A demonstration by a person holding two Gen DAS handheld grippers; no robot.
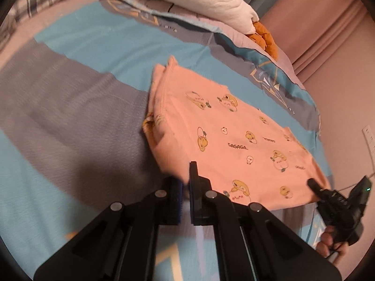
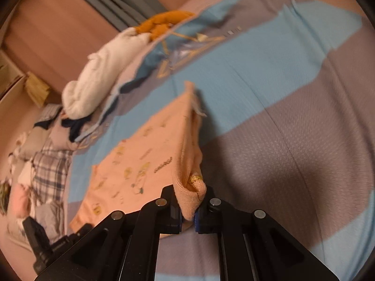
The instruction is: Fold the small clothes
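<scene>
A small peach garment (image 1: pixel 229 138) with yellow cartoon prints lies folded on the blue and grey bedsheet (image 1: pixel 77 107). My left gripper (image 1: pixel 185 187) is shut on the garment's near corner, holding it slightly lifted. My right gripper (image 2: pixel 188 213) is shut on the folded edge of the same garment (image 2: pixel 145 161) at its other near corner. The right gripper also shows in the left wrist view (image 1: pixel 314 185) at the lower right, on the garment's corner. The left gripper shows in the right wrist view (image 2: pixel 82 229) at the lower left.
A pile of clothes lies at the far side of the bed: a white fleece piece (image 1: pixel 211 0), an orange item (image 1: pixel 264 37) and dark items. A plaid fabric (image 2: pixel 49 166) lies at the bed's end. Pink curtains (image 1: pixel 328 35) hang beyond the bed.
</scene>
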